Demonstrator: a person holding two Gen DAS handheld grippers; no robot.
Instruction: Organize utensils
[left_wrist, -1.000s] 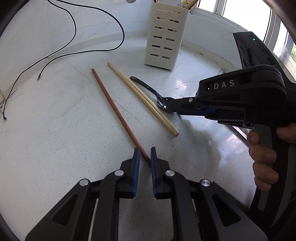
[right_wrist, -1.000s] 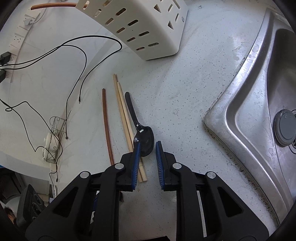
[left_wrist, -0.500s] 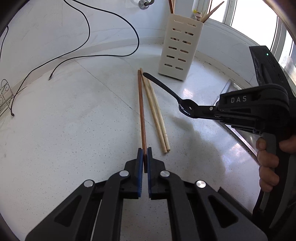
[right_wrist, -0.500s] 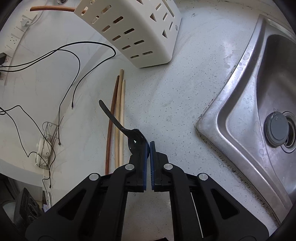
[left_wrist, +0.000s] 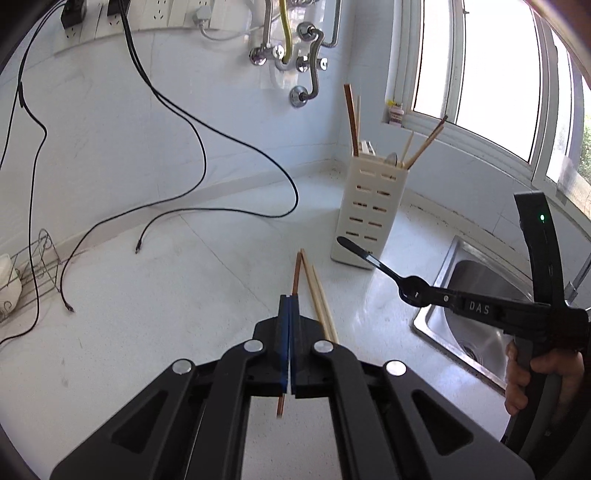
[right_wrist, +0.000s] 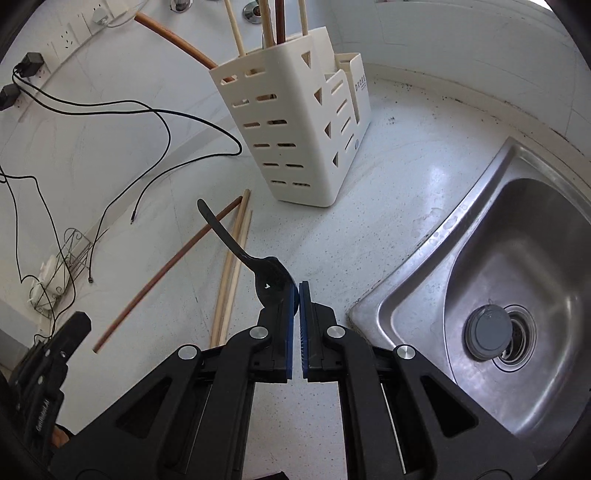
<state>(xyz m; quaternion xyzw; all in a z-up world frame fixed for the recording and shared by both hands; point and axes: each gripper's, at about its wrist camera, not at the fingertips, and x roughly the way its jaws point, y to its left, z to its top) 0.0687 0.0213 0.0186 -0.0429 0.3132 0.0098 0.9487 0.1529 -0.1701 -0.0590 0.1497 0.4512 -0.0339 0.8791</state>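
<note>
— Left wrist view first: what have you got in your left gripper (left_wrist: 290, 301)?

— My pads are clenched on the reddish-brown chopstick (left_wrist: 296, 272). Its far part runs out ahead of my fingers, and its near end pokes out below them, clear of the white counter (left_wrist: 155, 302).

— And your right gripper (right_wrist: 296, 286)?

— It is clamped on the bowl of the black spoon (right_wrist: 271, 277). The handle sticks out up and to the far left, off the counter.

— What is left lying down?

— A pair of pale wooden chopsticks (right_wrist: 231, 273), flat on the counter just left of the spoon.

— Where is the holder?

— The cream slotted utensil holder (right_wrist: 291, 136) stands upright at the far side, beyond the chopsticks, with several sticks already in it. The steel sink (right_wrist: 517, 266) is to the right.
</note>
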